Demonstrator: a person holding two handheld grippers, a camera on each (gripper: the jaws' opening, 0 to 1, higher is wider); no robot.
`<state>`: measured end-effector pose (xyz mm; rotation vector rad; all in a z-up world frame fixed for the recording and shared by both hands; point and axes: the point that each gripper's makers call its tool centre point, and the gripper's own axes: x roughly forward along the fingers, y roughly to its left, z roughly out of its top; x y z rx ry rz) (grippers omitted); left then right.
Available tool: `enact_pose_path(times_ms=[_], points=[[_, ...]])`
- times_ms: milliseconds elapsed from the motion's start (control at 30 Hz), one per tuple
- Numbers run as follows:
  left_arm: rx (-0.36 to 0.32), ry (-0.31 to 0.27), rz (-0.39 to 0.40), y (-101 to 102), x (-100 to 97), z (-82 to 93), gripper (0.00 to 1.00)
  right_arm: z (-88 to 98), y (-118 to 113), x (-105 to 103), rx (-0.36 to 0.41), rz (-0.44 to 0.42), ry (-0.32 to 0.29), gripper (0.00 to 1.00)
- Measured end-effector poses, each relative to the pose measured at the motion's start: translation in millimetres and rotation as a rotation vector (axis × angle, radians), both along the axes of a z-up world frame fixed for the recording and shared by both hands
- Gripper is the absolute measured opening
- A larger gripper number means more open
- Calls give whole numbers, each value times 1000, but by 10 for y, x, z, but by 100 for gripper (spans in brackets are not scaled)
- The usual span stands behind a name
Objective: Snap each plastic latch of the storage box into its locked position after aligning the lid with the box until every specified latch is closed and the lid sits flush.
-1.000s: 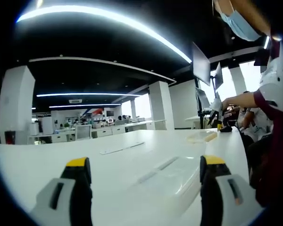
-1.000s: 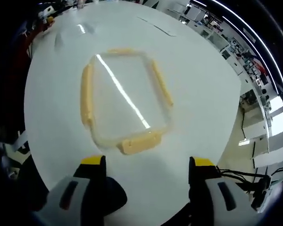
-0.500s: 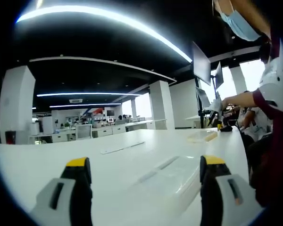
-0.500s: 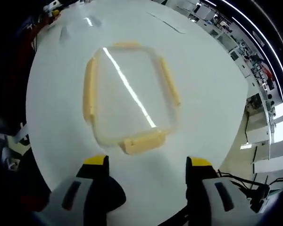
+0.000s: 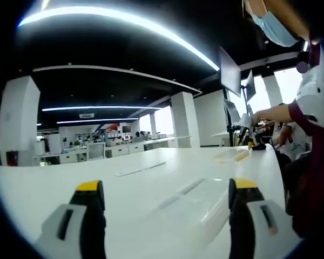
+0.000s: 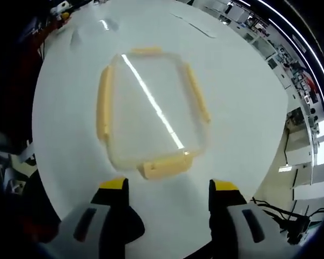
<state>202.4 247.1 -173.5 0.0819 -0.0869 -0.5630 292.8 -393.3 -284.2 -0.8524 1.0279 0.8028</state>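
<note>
Both grippers, left [image 5: 164, 202] and right [image 6: 166, 194], gape wide, empty; storage box [image 6: 151, 116] with 4 yellow latches [image 6: 163, 167] lies on the white table [image 6: 237, 91].

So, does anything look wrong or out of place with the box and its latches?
Nothing stands out. In the right gripper view the clear storage box lies flat on the white table, its yellow latches set evenly along all four sides. No spill or damage shows.

One clear storage box [image 6: 151, 116] with four yellow latches [image 6: 164, 166] lies on one white tabletop [image 6: 237, 102], under two open-jawed tools, left [image 5: 164, 190] and right [image 6: 166, 186].
</note>
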Motion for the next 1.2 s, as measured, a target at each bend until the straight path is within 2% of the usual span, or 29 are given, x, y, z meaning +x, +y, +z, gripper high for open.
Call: enact_pose_path(times_ms=[633,1200], points=[[7,-1,7,-4,15,4,95,-54,64,24,5,40,34,49],[10,-2,4,-18,-7,13,95,-87,132,32,-6,80,59,45]])
